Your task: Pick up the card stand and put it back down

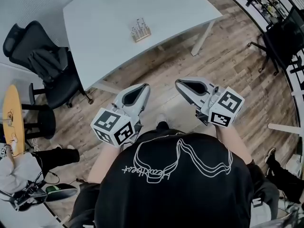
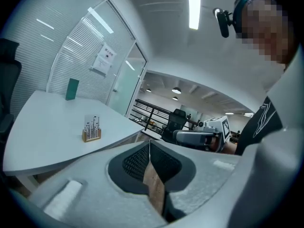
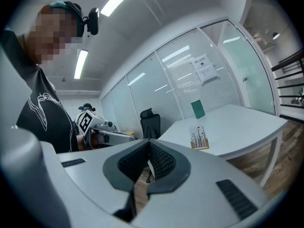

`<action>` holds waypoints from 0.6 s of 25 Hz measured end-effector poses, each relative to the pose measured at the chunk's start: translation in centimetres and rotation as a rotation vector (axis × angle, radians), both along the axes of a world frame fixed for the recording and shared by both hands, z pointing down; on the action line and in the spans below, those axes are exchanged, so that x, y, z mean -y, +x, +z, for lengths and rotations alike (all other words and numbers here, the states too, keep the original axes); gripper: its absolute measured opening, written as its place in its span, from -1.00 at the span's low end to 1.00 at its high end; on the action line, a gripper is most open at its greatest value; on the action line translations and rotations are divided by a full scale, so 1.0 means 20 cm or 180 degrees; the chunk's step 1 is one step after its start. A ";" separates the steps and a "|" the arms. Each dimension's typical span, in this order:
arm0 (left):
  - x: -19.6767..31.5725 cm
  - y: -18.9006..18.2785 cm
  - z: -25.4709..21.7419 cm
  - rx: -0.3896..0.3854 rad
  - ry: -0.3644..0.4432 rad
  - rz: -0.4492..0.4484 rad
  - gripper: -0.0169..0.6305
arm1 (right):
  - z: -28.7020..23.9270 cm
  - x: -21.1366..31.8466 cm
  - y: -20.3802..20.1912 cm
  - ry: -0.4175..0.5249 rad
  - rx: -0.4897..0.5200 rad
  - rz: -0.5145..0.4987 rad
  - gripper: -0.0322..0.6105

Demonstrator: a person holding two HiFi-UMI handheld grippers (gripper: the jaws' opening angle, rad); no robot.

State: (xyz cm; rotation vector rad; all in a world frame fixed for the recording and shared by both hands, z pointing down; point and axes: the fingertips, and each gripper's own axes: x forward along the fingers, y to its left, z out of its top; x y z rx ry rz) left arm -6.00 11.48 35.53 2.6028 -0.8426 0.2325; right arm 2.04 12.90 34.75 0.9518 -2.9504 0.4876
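The card stand (image 1: 140, 31) stands on the white table (image 1: 95, 42), well apart from both grippers. The left gripper (image 1: 143, 89) and the right gripper (image 1: 180, 83) are side by side above the wooden floor (image 1: 228, 65), short of the table. Each has its jaws closed together, with nothing between them
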 end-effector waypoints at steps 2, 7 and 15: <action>0.12 -0.03 0.04 0.0045 -0.0003 0.0004 -0.91 | 0.03 0.13 -0.03 0.0044 -0.0140 -0.0044 -0.87; 0.37 -0.05 0.13 0.0081 -0.0108 0.0000 -0.90 | 0.09 0.40 -0.06 -0.0003 -0.0235 -0.0103 -0.87; 0.72 0.01 0.28 0.0239 -0.0296 -0.0360 -0.90 | 0.17 0.79 0.06 -0.0026 -0.0336 -0.0286 -0.83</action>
